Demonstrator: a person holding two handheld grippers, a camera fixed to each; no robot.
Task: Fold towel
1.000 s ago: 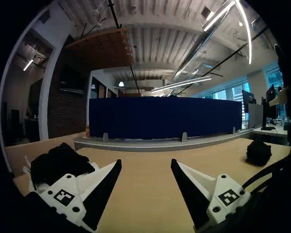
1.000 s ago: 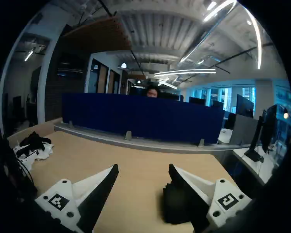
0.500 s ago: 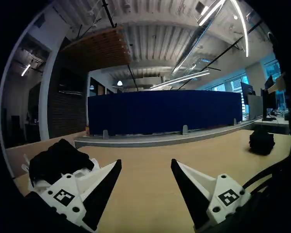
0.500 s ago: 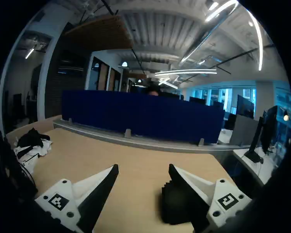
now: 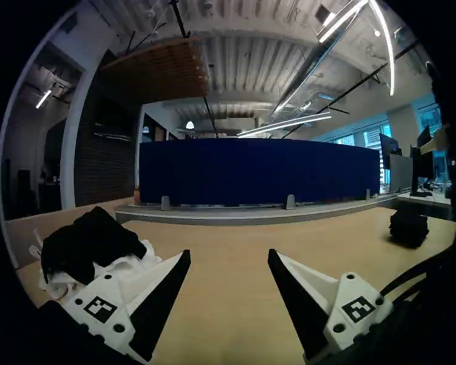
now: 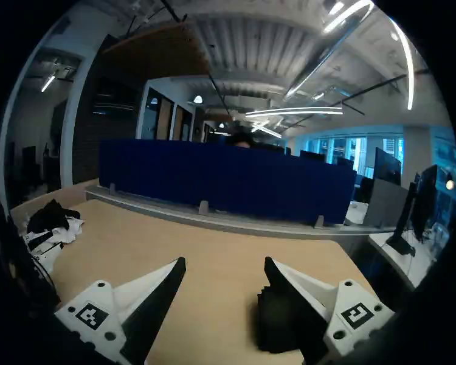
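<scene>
The left gripper (image 5: 228, 255) and right gripper (image 6: 224, 261) hover with fingers apart, empty, over the pale wooden worktop (image 5: 240, 234). A rumpled heap of black and white towels (image 5: 88, 249) lies at its left edge. A folded dark stack (image 6: 279, 316) sits by its right edge, perhaps touching the right gripper's finger. Likely between towels: next, reach the heap and pinch one corner.

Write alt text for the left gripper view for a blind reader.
The left gripper, open, points across a wooden table. A heap of black and white cloth lies at picture left, a folded dark stack far right, a blue divider behind.
</scene>
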